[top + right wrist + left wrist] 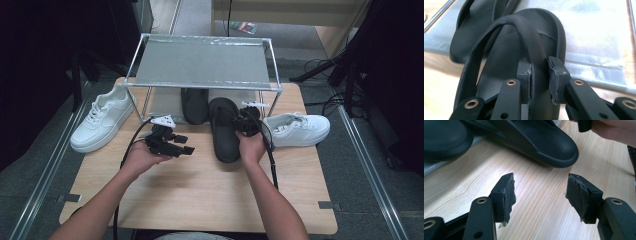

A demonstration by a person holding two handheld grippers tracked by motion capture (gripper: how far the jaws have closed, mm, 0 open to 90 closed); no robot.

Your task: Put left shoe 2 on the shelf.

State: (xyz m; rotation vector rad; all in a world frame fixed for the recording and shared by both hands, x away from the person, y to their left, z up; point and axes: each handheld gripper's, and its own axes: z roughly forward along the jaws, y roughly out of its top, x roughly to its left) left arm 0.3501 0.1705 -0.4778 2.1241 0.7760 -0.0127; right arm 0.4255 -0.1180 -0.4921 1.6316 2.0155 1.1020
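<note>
Right gripper view: the right gripper (539,75) has its two fingers (522,72) clamped on the curved strap of the black rubber flip-flop sandal (506,52), one pad on each side of the strap.
Sandal's place: it lies on the pale wooden worktop (200,180), its toe end under the front edge of the grey metal shoe rack with a mesh shelf (200,62), its heel toward the person.
Long axis: it runs from the person toward the rack, and the right gripper (246,124) looks along it.
Second sandal: a matching black sandal (194,104) sits under the rack, just to the left of the held one.
Nearer hand: the right hand (251,146) is at the sandal's right edge; the left gripper (167,142) rests apart on the worktop.
Left gripper view: the left gripper (540,195) has its fingers (506,192) spread wide and empty, with the sandal's heel (554,152) ahead of them, not touching.
Judgement: the next move likely slides the sandal forward beside its mate, so the strap grip must keep the sole level.
Bystanders: a white lace-up sneaker (100,120) lies left of the rack, another white sneaker (297,130) just right of the held sandal.
</note>
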